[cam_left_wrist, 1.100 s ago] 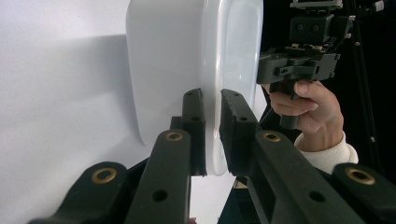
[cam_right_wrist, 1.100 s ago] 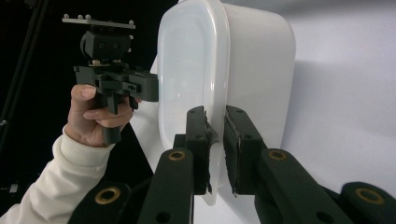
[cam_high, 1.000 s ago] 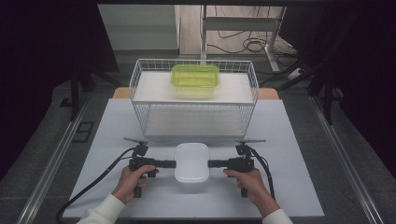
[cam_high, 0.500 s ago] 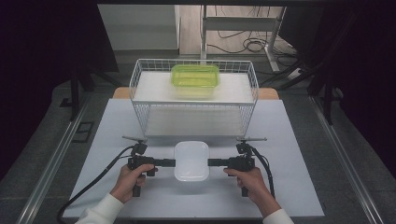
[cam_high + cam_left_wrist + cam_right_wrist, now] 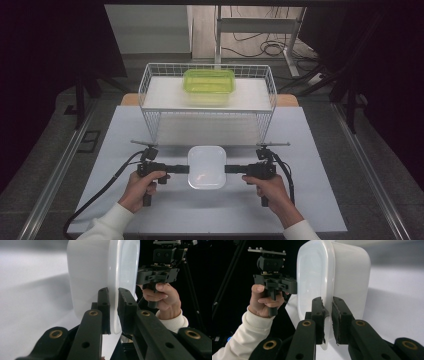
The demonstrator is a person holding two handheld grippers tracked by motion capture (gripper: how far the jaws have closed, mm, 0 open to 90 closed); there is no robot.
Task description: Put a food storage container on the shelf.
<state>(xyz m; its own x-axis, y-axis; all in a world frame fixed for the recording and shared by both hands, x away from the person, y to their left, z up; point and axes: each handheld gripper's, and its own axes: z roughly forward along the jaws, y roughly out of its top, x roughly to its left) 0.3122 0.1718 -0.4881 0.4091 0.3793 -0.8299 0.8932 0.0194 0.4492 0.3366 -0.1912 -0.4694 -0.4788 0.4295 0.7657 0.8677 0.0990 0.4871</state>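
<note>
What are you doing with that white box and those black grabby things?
A person is holding a white plastic box with two tools, one in each hand. The left tool pinches the box's rim on one side and the right tool pinches the rim on the other side, just above the white table. Behind it stands a wire basket with a green box sitting inside.
</note>
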